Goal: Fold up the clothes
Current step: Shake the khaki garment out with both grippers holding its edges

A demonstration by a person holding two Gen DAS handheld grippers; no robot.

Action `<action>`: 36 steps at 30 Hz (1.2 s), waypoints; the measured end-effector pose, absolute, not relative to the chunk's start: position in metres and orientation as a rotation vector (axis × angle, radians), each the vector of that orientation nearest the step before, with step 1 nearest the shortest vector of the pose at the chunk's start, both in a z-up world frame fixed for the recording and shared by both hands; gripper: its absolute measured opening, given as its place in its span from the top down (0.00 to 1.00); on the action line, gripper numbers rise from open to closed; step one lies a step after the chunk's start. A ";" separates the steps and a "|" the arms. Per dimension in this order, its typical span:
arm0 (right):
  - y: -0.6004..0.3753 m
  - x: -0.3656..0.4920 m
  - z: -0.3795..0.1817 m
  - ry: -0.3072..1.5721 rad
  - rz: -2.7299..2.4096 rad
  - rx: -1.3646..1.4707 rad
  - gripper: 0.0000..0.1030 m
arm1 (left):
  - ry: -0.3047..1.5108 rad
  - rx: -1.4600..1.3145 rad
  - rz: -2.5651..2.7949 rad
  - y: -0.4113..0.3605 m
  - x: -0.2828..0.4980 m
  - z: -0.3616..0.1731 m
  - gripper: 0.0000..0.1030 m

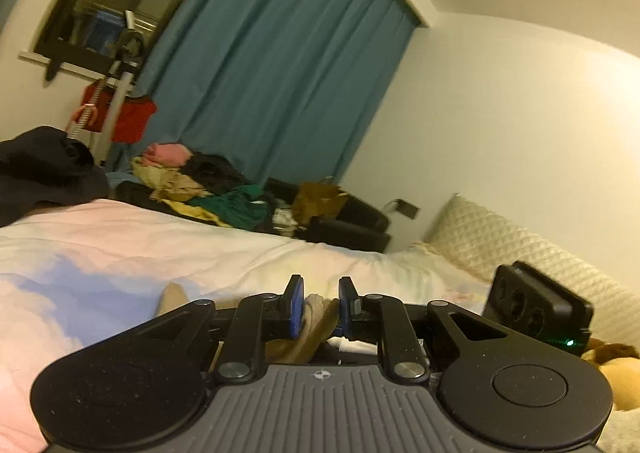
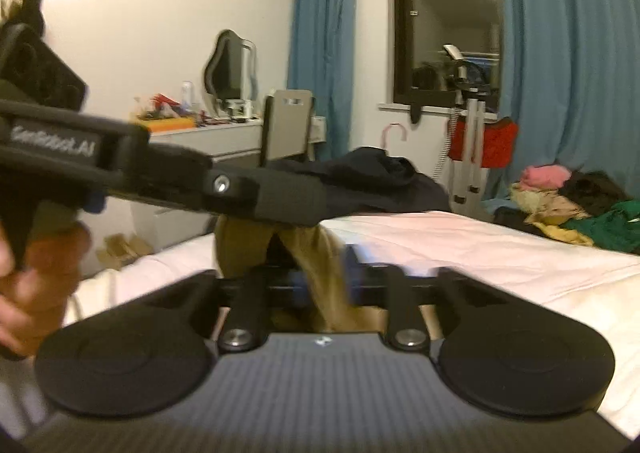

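Right view blurred by motion; right gripper partly hidden behind tan cloth, finger gap hard to judge, fingers seemingly pressed on the fabric. Left gripper body crossing the right view's upper left, held by a hand cut off at the frame edge. Most of the cloth concealed below both gripper bodies; overall shape not discernible.

Left gripper narrow, blue pads pinching a bunched fold of tan cloth; a further tan corner lying on the bed just left of the fingers. Cloth matte, soft, creased, draped down in two loose lobes over the bed in the right view.

Bed covered in smooth pale sheet with pink and blue tint; quilted cream pillow at far right. Dark garment heaped on the bed's far end. Mixed clothes pile beyond the bed, below pleated blue curtain
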State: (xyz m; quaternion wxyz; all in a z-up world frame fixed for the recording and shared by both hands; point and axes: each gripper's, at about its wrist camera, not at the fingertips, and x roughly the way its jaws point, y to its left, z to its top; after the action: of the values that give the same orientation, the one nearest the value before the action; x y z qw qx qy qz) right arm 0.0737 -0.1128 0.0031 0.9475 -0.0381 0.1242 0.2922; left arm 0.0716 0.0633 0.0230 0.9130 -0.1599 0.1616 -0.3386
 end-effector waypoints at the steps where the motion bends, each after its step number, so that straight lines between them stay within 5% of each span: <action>1: -0.116 0.077 0.004 0.253 0.569 -0.064 0.90 | 0.329 -0.337 -0.679 0.064 0.070 0.022 0.70; 4: -0.147 0.089 0.012 0.265 0.474 0.075 0.93 | 0.322 -0.322 -0.614 0.059 0.065 0.019 0.47; 7: -0.184 0.095 0.020 0.239 0.393 0.227 0.93 | 0.368 -0.175 -0.558 0.034 0.061 0.006 0.35; 16: -0.252 0.092 0.022 0.168 0.188 0.408 0.93 | 0.615 0.336 -0.291 -0.047 0.043 -0.065 0.27; 23: -0.290 0.080 0.021 0.114 0.100 0.499 0.93 | 0.761 0.190 -0.187 -0.023 0.046 -0.072 0.27; 26: -0.298 0.074 0.021 0.088 0.076 0.512 0.93 | 0.813 0.068 -0.203 -0.006 0.052 -0.072 0.51; 28: -0.302 0.070 0.020 0.073 0.062 0.518 0.93 | 0.817 -0.003 -0.221 0.005 0.054 -0.065 0.84; 36: -0.303 0.041 0.025 -0.044 -0.017 0.519 0.93 | 0.613 -0.088 -0.216 0.056 0.049 0.033 0.97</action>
State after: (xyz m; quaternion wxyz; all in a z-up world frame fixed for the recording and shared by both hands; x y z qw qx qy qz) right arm 0.0408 -0.3031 0.0247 0.9662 0.2566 -0.0219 -0.0084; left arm 0.0487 0.0556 0.0328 0.9467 -0.0432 0.3009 -0.1061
